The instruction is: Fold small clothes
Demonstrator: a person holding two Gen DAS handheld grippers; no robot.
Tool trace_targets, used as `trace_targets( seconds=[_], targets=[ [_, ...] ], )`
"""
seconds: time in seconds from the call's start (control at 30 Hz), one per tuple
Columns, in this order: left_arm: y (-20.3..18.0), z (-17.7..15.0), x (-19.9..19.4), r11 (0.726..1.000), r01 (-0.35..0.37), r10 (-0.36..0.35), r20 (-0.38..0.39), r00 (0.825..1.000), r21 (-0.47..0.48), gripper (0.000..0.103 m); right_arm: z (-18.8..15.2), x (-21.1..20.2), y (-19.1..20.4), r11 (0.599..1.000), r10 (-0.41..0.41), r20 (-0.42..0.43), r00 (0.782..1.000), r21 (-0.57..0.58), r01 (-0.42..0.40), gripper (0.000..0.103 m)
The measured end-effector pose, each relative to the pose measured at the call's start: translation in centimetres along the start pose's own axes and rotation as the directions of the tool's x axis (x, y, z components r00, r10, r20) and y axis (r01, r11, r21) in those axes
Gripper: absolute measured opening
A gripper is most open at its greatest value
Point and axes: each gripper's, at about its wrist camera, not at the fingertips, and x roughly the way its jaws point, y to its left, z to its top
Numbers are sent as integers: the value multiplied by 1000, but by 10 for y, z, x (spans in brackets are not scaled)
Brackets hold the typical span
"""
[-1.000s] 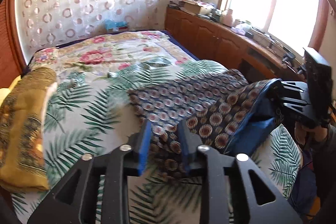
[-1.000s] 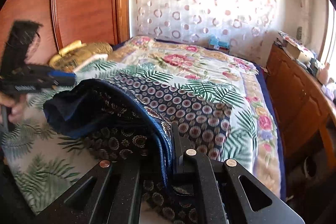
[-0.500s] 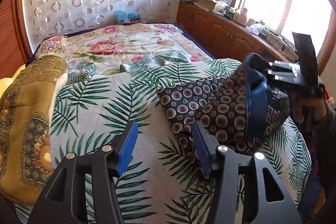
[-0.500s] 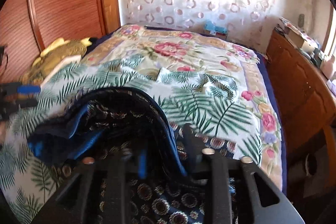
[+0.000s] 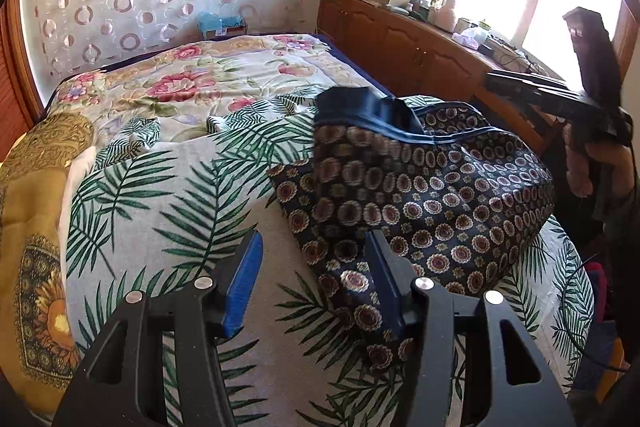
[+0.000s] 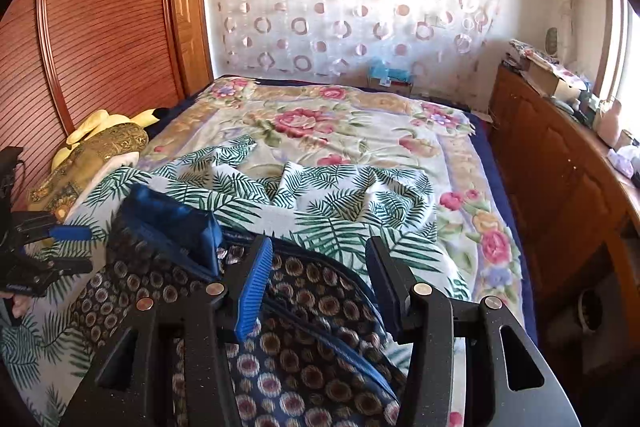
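A dark navy garment with round medallion prints (image 5: 420,195) lies bunched on the palm-leaf sheet (image 5: 168,195), its blue lining edge flipped up at the far side. My left gripper (image 5: 312,275) is open and empty just in front of its near-left edge. The right gripper shows at the right of the left wrist view (image 5: 552,99), held above the garment. In the right wrist view my right gripper (image 6: 316,283) is open over the same garment (image 6: 312,359), holding nothing. The left gripper shows at the far left (image 6: 52,247).
A gold patterned pillow (image 5: 36,259) lies at the left. A floral quilt (image 5: 192,83) covers the far bed. A wooden cabinet (image 5: 404,39) with clutter runs under the window on the right. A wooden headboard (image 6: 88,39) stands at the left.
Both grippers have opened and let go of the garment. It has dropped into a folded heap on the sheet. The left gripper pulled back to the left; the right gripper rose.
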Motion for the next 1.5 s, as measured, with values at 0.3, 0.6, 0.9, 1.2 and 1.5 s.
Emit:
trace_targets(
  seconds=[0.3, 0.6, 0.9, 1.2, 1.5],
  targets=[
    [-7, 28, 30, 999, 12, -12, -7, 1000, 44, 55, -61, -27, -10, 997, -60, -93, 994, 40, 64, 50],
    [-9, 30, 50, 997, 54, -54, -8, 999, 53, 16, -94, -33, -19, 993, -30, -121, 992, 110, 44, 39],
    [3, 23, 47, 999, -28, 27, 4, 1000, 28, 7, -71, -32, -12, 996, -68, -58, 996, 57, 72, 9],
    [10, 19, 56, 1000, -26, 26, -28, 999, -9, 24, -67, -20, -4, 985, -160, -117, 980, 44, 166, 38],
    [12, 18, 59, 1000, -25, 25, -22, 999, -11, 40, -70, 8, -28, 980, -105, -196, 975, 147, 135, 63]
  ],
)
